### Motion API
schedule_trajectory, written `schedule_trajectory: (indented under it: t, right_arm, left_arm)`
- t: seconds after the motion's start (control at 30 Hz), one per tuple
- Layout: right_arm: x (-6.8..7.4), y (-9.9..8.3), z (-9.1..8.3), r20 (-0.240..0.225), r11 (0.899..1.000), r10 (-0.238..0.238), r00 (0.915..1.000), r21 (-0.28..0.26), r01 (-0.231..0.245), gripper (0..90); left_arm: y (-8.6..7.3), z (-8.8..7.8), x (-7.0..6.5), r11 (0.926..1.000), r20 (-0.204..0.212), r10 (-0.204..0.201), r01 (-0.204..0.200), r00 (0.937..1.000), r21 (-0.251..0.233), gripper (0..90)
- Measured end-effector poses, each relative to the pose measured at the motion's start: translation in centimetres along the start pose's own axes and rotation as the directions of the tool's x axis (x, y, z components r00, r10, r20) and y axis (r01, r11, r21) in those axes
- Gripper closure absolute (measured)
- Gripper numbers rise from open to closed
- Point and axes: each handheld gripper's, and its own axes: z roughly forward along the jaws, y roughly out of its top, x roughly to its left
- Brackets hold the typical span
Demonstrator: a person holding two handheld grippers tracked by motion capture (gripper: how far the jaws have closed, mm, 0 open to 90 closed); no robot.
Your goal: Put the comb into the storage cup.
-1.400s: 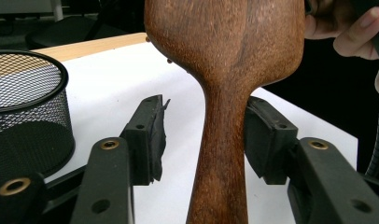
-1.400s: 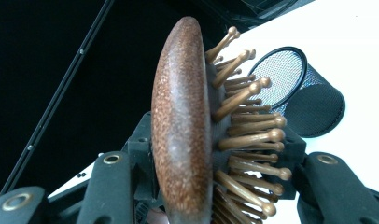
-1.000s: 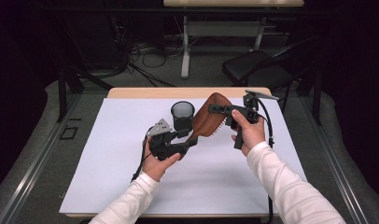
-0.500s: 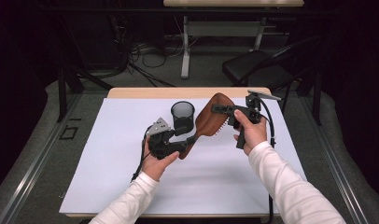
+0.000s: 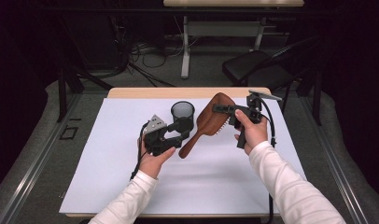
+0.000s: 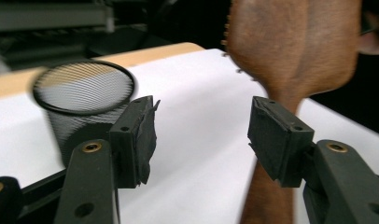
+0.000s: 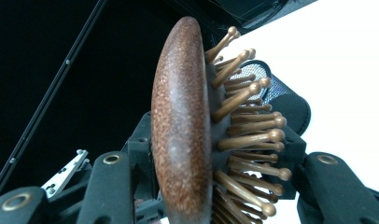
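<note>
Holding: the right tongs point(image 5: 223, 109) are clamped on the head of a brown wooden hairbrush point(image 5: 207, 122); in the right gripper view one jaw presses the smooth back and the other sits among the round-tipped bristles point(image 7: 246, 123).
Hairbrush: it slants above the counter point(image 5: 108, 168), head up near the right hand point(image 5: 249, 132), handle pointing down toward the left tongs point(image 5: 184, 130). Whether the handle tip touches the white sheet I cannot tell.
Left tongs: jaws apart. In the left gripper view the hairbrush handle point(image 6: 276, 121) runs behind the right-hand pad, while the gap between the pads shows bare white surface; no contact with the handle can be made out.
Left hand: the left hand point(image 5: 152, 156) grips its tool just left of the handle's lower end.
Cup: a black mesh cup point(image 5: 182, 114) stands upright between the two tools, just beside the left tongs and near the hairbrush head; from the left gripper view its rim point(image 6: 85, 86) rises behind the left pad.
Edges: the cup and hairbrush sit toward the counter's far edge, where a strip of bare wood point(image 5: 145, 92) shows past the white sheet. The right hand is nearer the right edge than the left hand is to the left edge.
Open room: the white surface lies bare along the whole left side and across the front, nearest the person. Beyond the far edge are a dark floor, cables and a chair point(image 5: 257, 70).
</note>
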Motion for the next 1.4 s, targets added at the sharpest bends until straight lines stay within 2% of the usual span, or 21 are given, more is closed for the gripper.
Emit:
schedule_trajectory:
  t: [0.27,0.37,0.5,0.67,0.8,0.93,1.0,1.23,1.33,1.4]
  right_arm:
    - [0.1,0.0,0.2,0.001,1.0,-0.002,1.0,-0.001,0.002,47.5]
    - [0.1,0.0,0.2,0.0,1.0,-0.002,1.0,-0.003,0.002,47.5]
    - [0.0,0.0,0.3,0.001,1.0,0.0,1.0,-0.011,0.0,47.4]
    - [0.0,0.1,0.2,0.008,1.0,-0.004,1.0,-0.011,0.004,47.4]
    - [0.0,0.2,0.3,0.01,1.0,-0.001,0.9999,-0.011,0.001,47.4]
    - [0.0,0.3,0.3,0.009,1.0,0.003,1.0,-0.021,-0.002,47.4]
    - [0.0,0.4,0.3,0.016,1.0,-0.002,0.9999,-0.01,0.002,47.4]
    - [0.2,0.8,0.4,0.03,1.0,-0.009,0.9995,-0.027,0.01,47.4]
    - [0.3,1.0,0.4,0.033,1.0,-0.014,0.9993,-0.028,0.015,47.4]
    - [0.4,1.1,0.5,0.04,0.999,-0.016,0.9991,-0.03,0.017,47.4]
  left_arm:
    - [0.1,-0.2,0.9,0.9998,-0.061,0.013,-0.013,0.9981,0.016,39.5]
    - [0.0,-0.2,1.3,0.9997,-0.065,-0.006,0.008,0.9979,0.022,38.7]
    - [0.0,-0.2,1.7,0.9991,-0.097,-0.022,0.026,0.995,0.035,33.8]
    - [-0.1,-0.2,2.3,0.9968,-0.088,-0.059,0.064,0.9944,0.049,25.8]
    - [-0.1,-0.2,2.6,0.9948,-0.099,-0.072,0.079,0.9925,0.065,21.5]
    - [-0.2,-0.2,3.1,0.9916,-0.098,-0.101,0.108,0.9901,0.071,19.6]
    - [-0.3,-0.2,3.4,0.9904,-0.105,-0.105,0.113,0.989,0.078,18.1]
    - [-0.5,-0.2,4.1,0.9847,-0.111,-0.137,0.148,0.9843,0.093,11.8]
    - [-0.6,-0.2,4.3,0.9851,-0.121,-0.125,0.138,0.9847,0.103,6.3]
    - [-0.6,-0.2,4.5,0.9857,-0.114,-0.122,0.134,0.9859,0.102,0.8]
